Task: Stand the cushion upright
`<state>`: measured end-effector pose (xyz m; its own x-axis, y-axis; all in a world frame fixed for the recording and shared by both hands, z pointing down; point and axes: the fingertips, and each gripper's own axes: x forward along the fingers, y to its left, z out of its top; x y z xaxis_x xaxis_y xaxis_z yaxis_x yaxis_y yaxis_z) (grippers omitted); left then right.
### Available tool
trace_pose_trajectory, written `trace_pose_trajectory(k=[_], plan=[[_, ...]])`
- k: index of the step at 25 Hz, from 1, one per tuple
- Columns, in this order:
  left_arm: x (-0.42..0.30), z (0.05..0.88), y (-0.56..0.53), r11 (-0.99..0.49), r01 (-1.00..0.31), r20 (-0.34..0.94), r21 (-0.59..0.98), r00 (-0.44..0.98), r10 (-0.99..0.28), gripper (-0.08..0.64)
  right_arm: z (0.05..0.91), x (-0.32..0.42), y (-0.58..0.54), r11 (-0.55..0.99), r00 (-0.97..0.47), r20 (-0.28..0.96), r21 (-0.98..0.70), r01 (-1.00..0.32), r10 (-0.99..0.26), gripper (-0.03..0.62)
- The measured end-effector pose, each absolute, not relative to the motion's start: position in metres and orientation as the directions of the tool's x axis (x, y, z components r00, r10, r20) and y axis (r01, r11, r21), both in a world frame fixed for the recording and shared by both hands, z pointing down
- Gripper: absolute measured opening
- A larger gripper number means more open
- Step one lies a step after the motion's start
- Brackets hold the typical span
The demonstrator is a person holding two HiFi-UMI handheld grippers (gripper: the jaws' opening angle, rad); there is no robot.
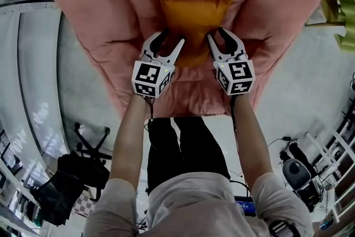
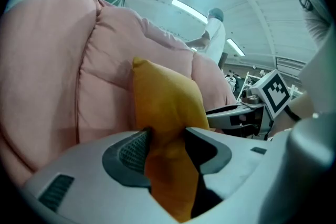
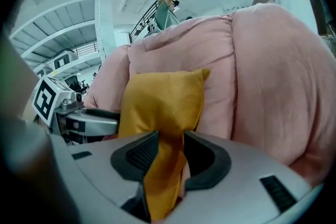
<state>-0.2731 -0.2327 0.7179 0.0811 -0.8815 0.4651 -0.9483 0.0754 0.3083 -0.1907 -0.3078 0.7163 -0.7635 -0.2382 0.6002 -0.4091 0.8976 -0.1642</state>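
Observation:
An orange cushion (image 1: 194, 14) leans against the back of a big pink padded chair (image 1: 94, 36), its top edge up and its lower edge toward me. My left gripper (image 1: 171, 39) is shut on the cushion's lower left corner. In the left gripper view the orange cushion (image 2: 168, 97) is pinched between the pads (image 2: 134, 149). My right gripper (image 1: 217, 35) is shut on the lower right corner. In the right gripper view a fold of the cushion (image 3: 163, 97) runs down between the pads (image 3: 144, 152). The two grippers sit side by side, a short gap apart.
The chair's puffy arms (image 2: 47, 71) (image 3: 278, 76) rise on both sides of the cushion. A black bag and stand (image 1: 66, 180) lie on the floor at lower left, and gear on shelves (image 1: 302, 172) at lower right. A person (image 2: 214, 34) stands far behind.

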Motion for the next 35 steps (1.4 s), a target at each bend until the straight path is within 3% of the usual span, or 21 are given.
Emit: trace_pose_trajectory(k=[7, 13, 19, 25, 35], plan=[[-0.28, 0.714, -0.223, 0.18, -0.947, 0.526, 0.265, -0.015, -0.85, 0.222, 0.71, -0.185, -0.306, 0.876, -0.75, 0.609, -0.177, -0.448, -0.26, 0.164], [-0.288, 0.692, -0.209, 0.271, -0.936, 0.53, 0.225, -0.116, -0.84, 0.222, 0.676, -0.161, -0.317, 0.832, -0.747, 0.564, -0.179, -0.526, -0.351, 0.166], [-0.27, 0.642, -0.204, 0.262, -0.944, 0.475, 0.2, -0.14, -0.868, 0.222, 0.631, -0.165, -0.294, 0.876, -0.786, 0.498, -0.102, -0.471, -0.365, 0.164], [-0.243, 0.574, -0.182, 0.298, -0.933, 0.399, 0.199, -0.201, -0.895, 0.112, 0.566, -0.161, -0.249, 0.89, -0.827, 0.405, -0.067, -0.452, -0.389, 0.089], [-0.186, 0.491, -0.125, 0.312, -0.948, 0.333, 0.062, -0.275, -0.902, 0.046, 0.489, -0.115, -0.176, 0.892, -0.849, 0.331, -0.044, -0.451, -0.413, 0.015]])
